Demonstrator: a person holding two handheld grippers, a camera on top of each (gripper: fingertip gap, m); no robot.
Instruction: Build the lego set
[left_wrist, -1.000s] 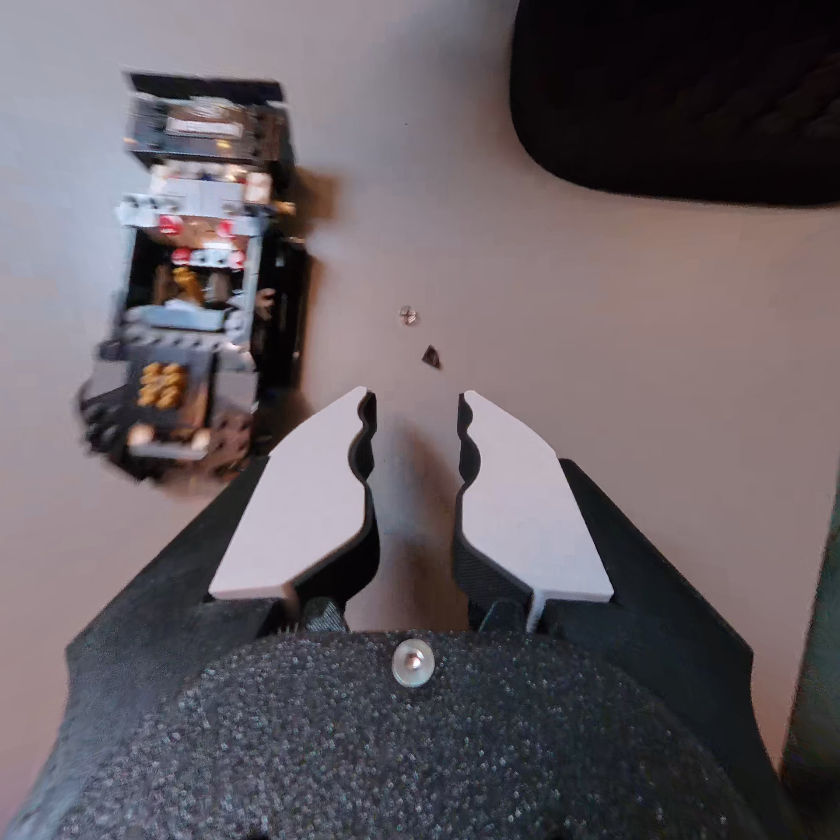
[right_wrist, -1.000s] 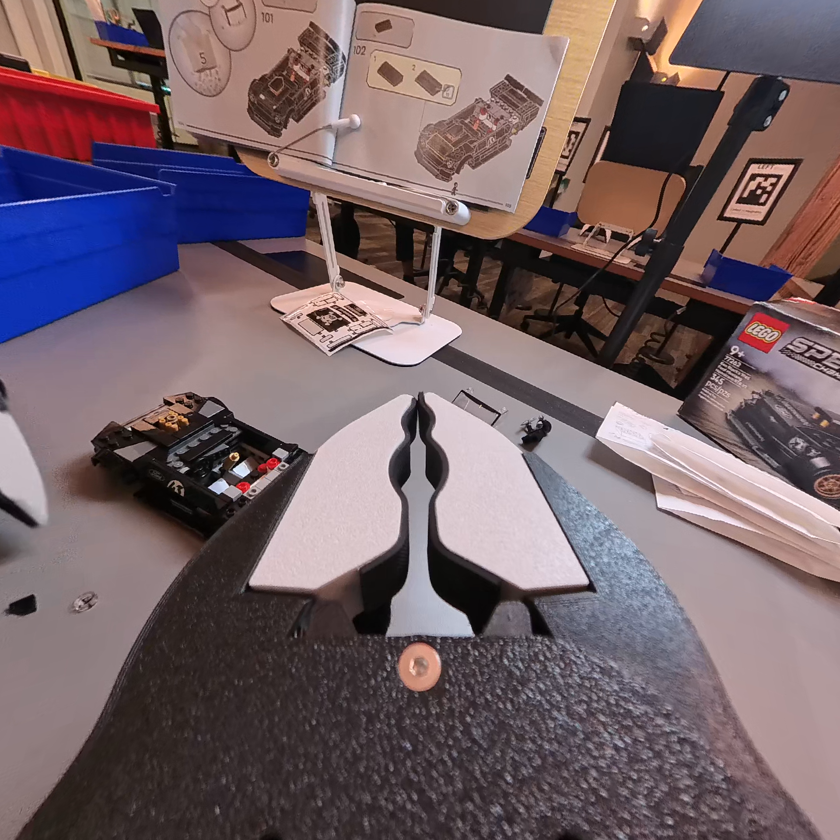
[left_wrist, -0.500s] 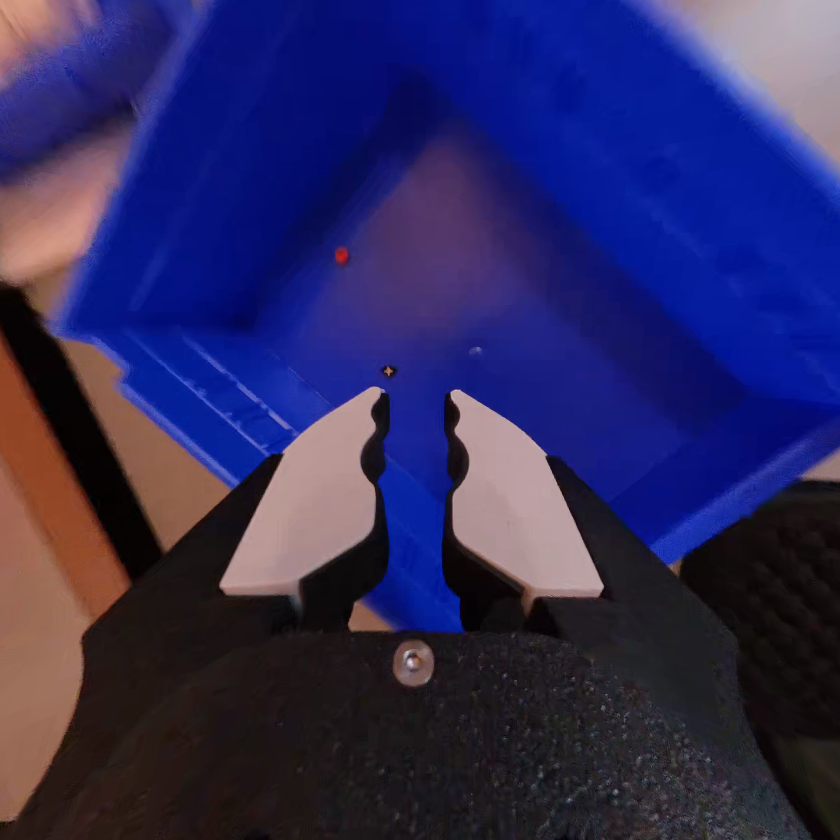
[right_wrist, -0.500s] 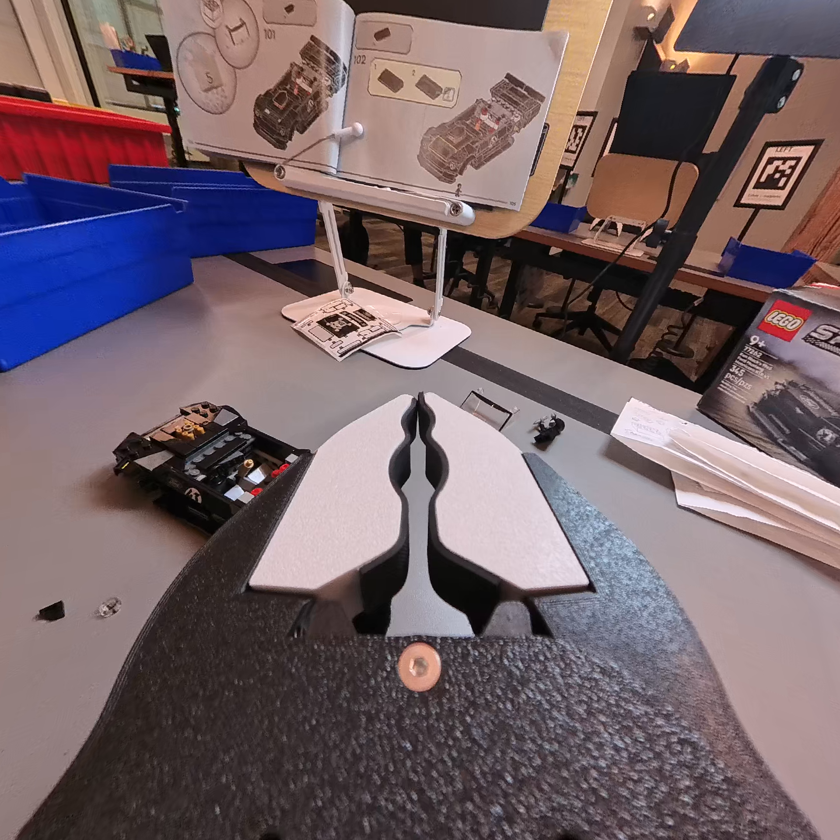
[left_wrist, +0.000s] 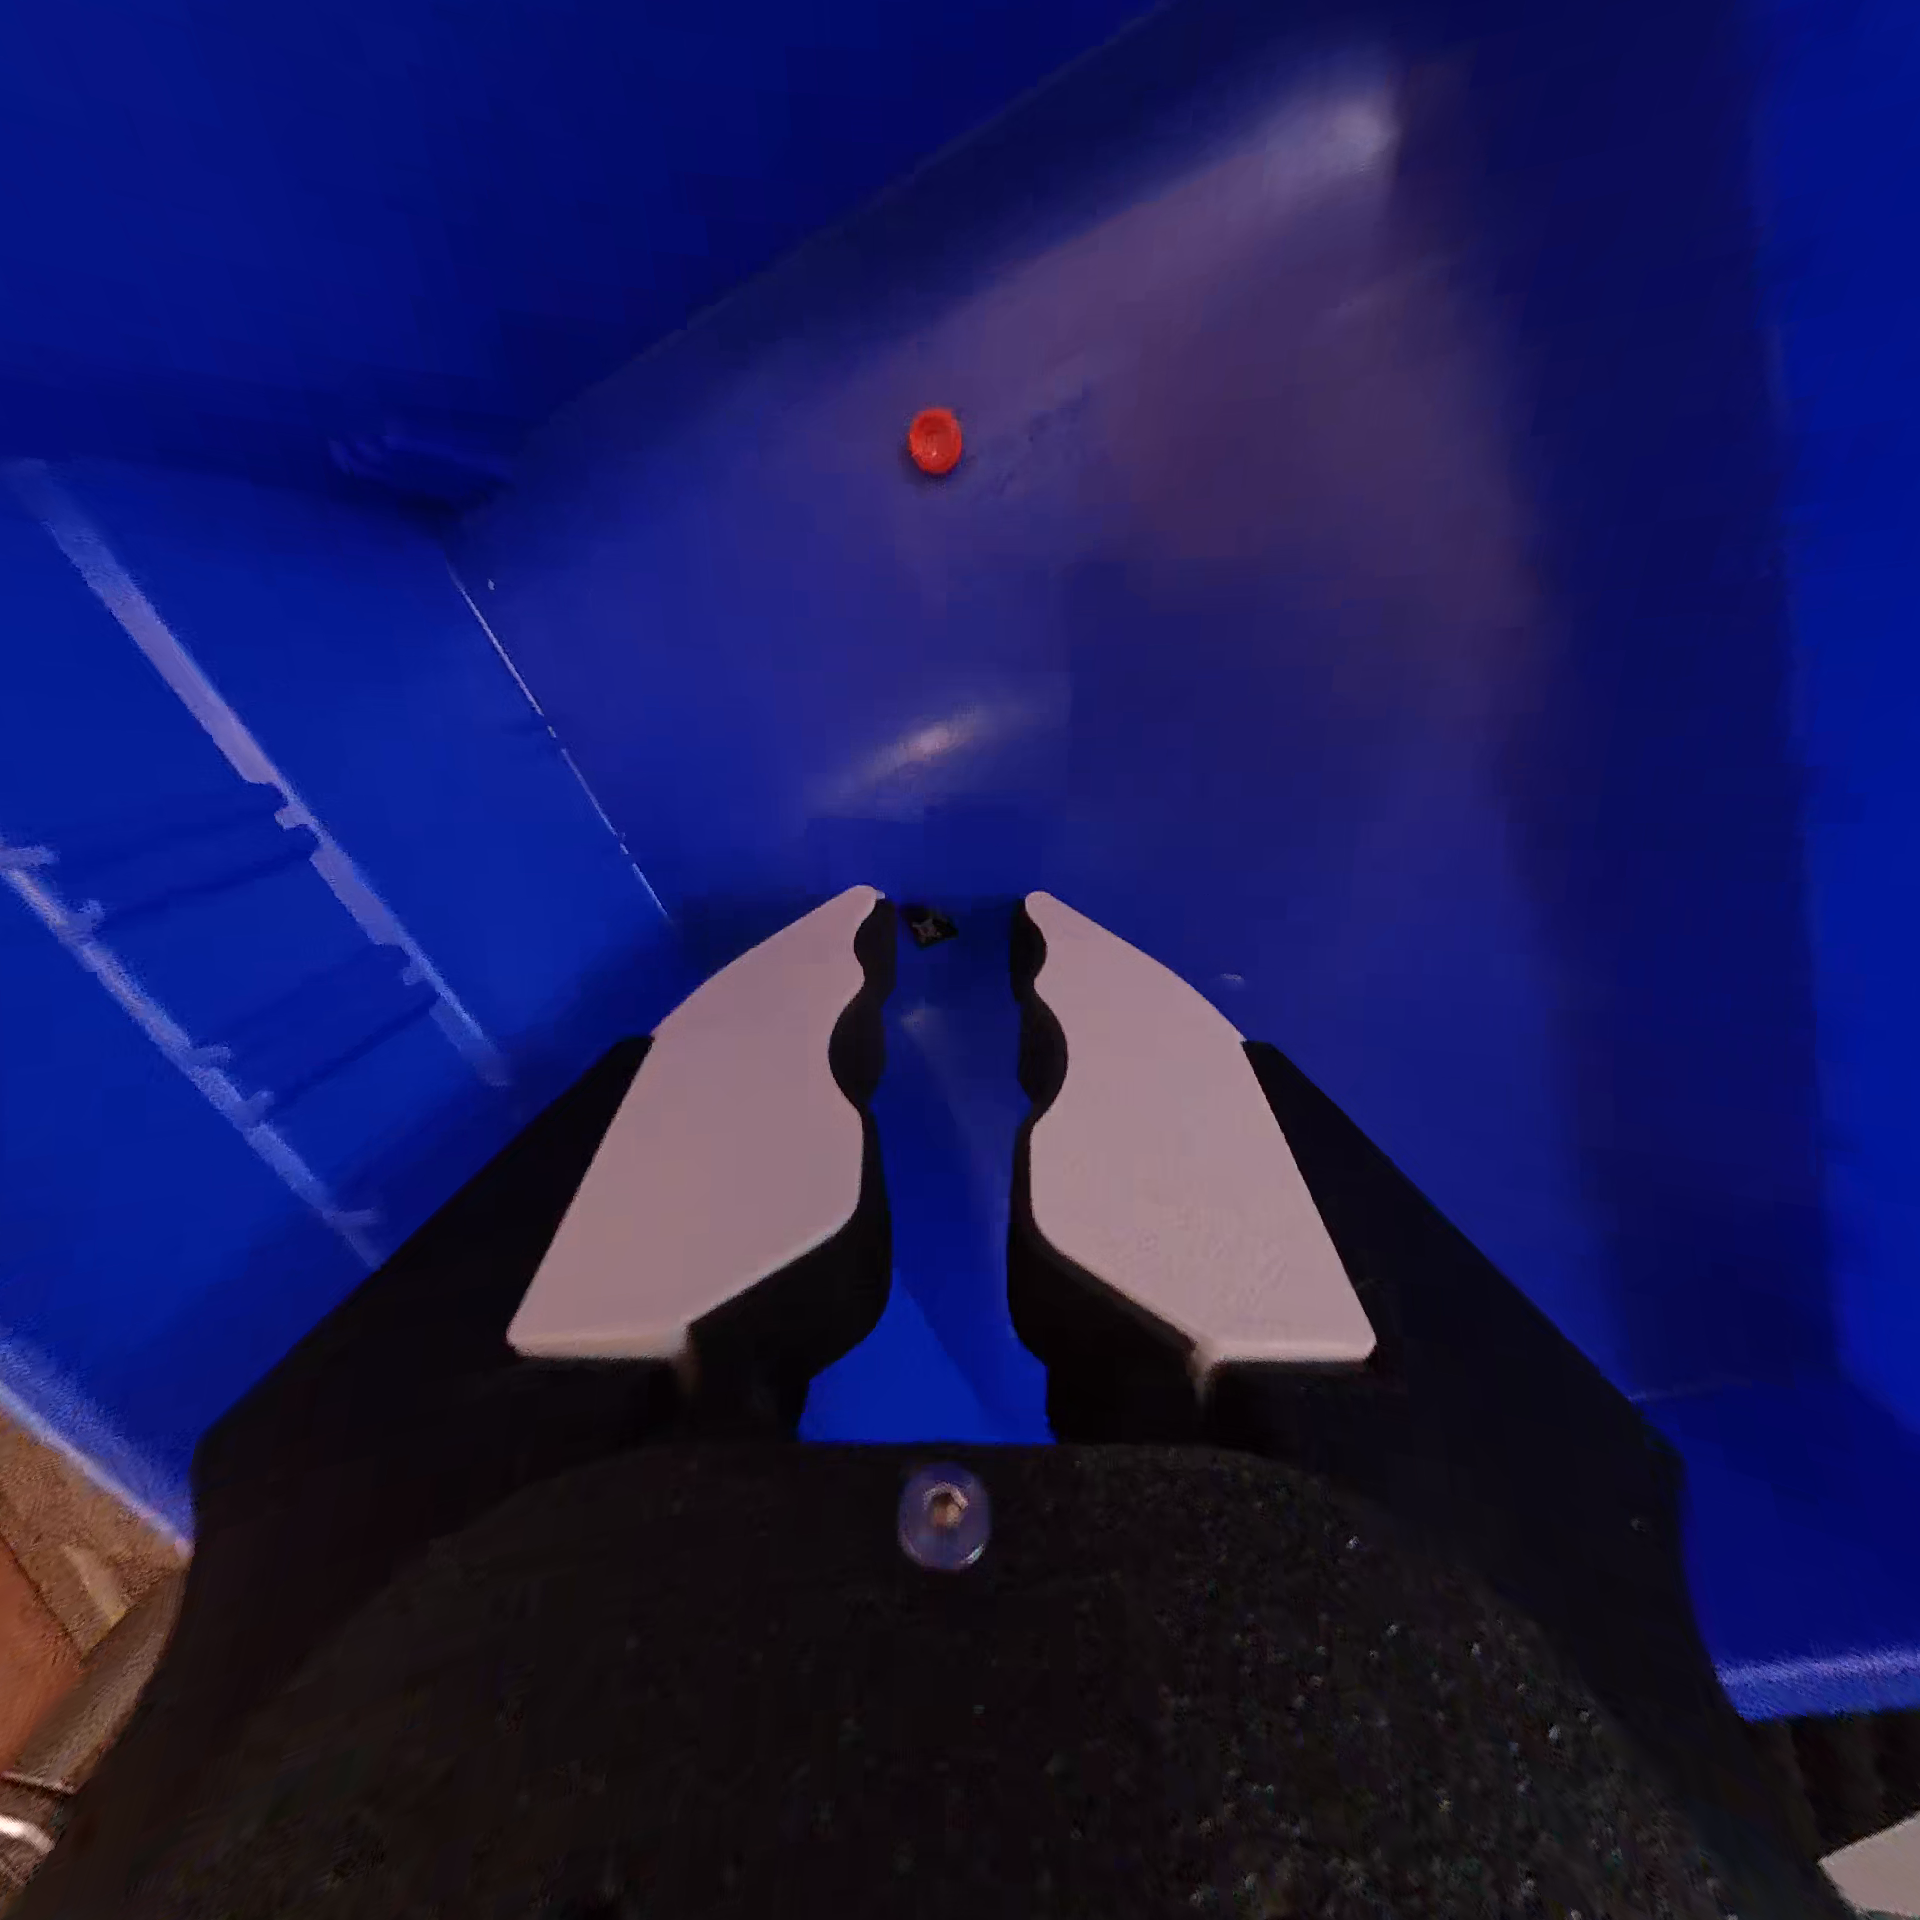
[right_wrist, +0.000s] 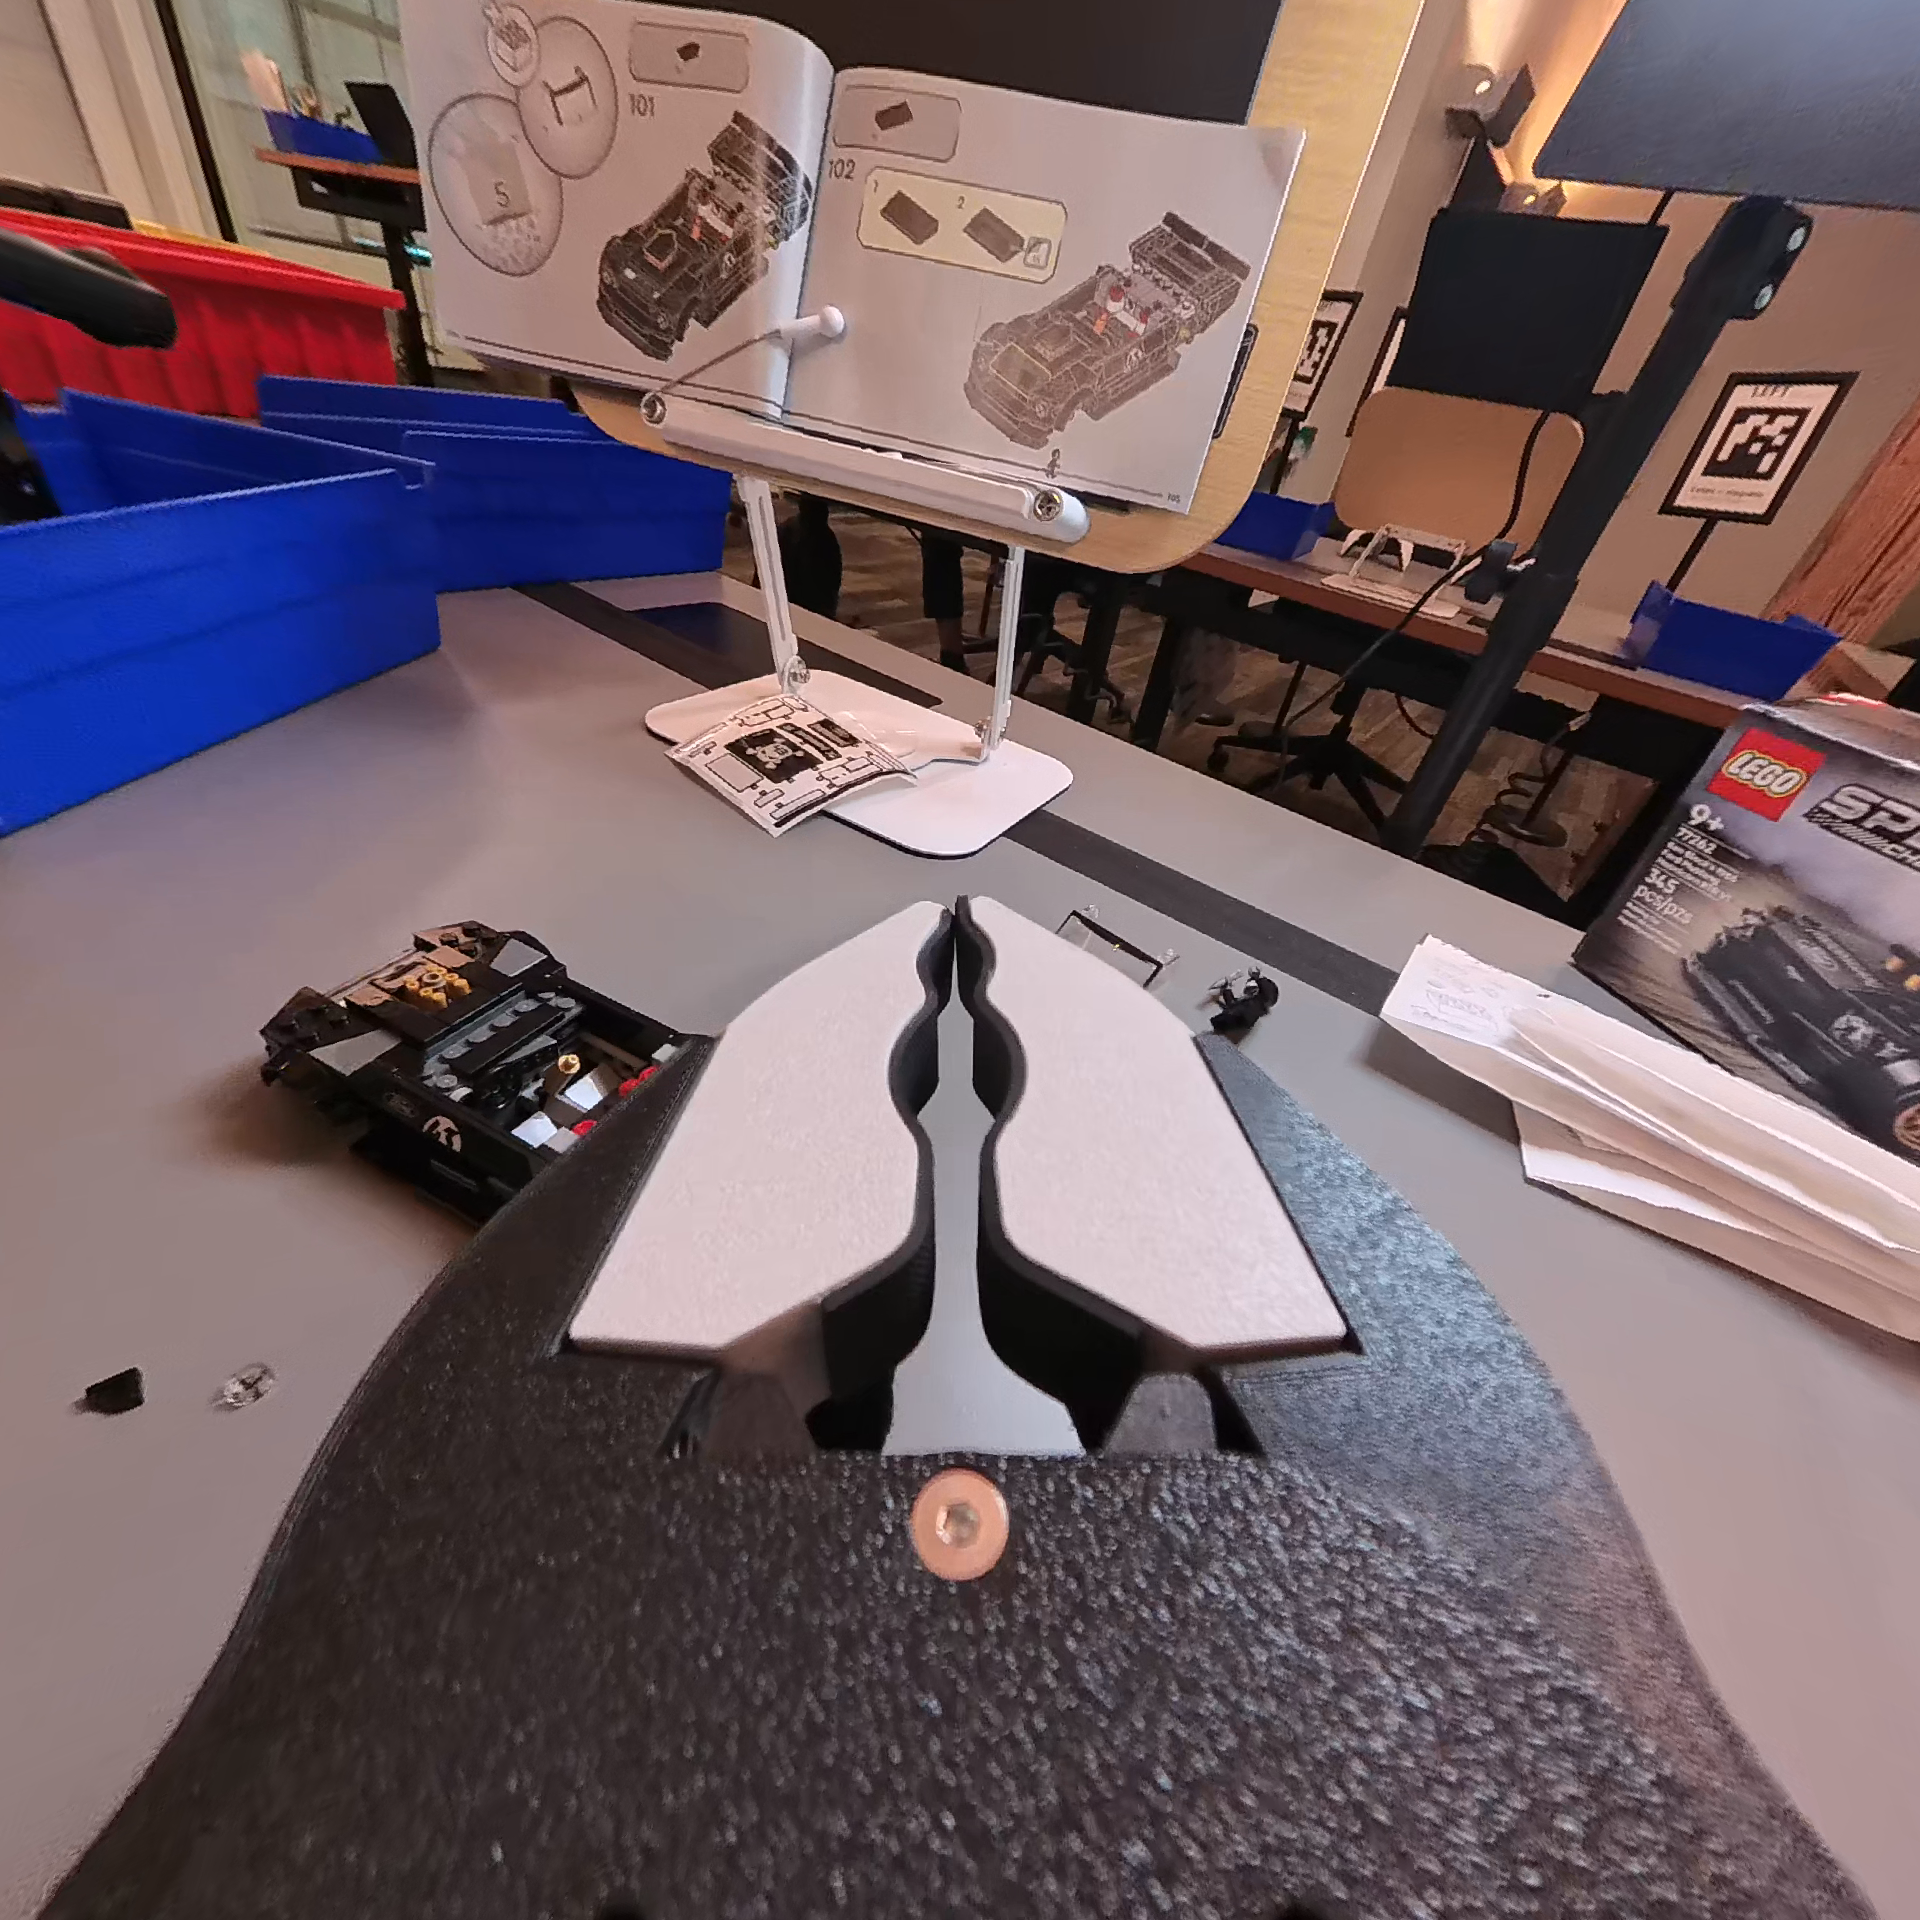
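Right wrist view alone shows the half-built black car (right_wrist: 457, 1070) on the grey table (right_wrist: 520, 852), left of the right gripper (right_wrist: 956, 920), whose jaws are pressed together on nothing. Only in the left wrist view, the left gripper (left_wrist: 951, 909) is seen parted inside a blue bin (left_wrist: 1351, 623), with a small dark piece (left_wrist: 928, 923), hard to identify, between its tips and a red stud (left_wrist: 933, 441) farther in.

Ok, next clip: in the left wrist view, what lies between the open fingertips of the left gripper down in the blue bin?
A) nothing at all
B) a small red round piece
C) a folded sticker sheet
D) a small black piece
D: a small black piece sits on the floor of the blue bin between the tips of the open left gripper; the red round piece lies farther ahead.
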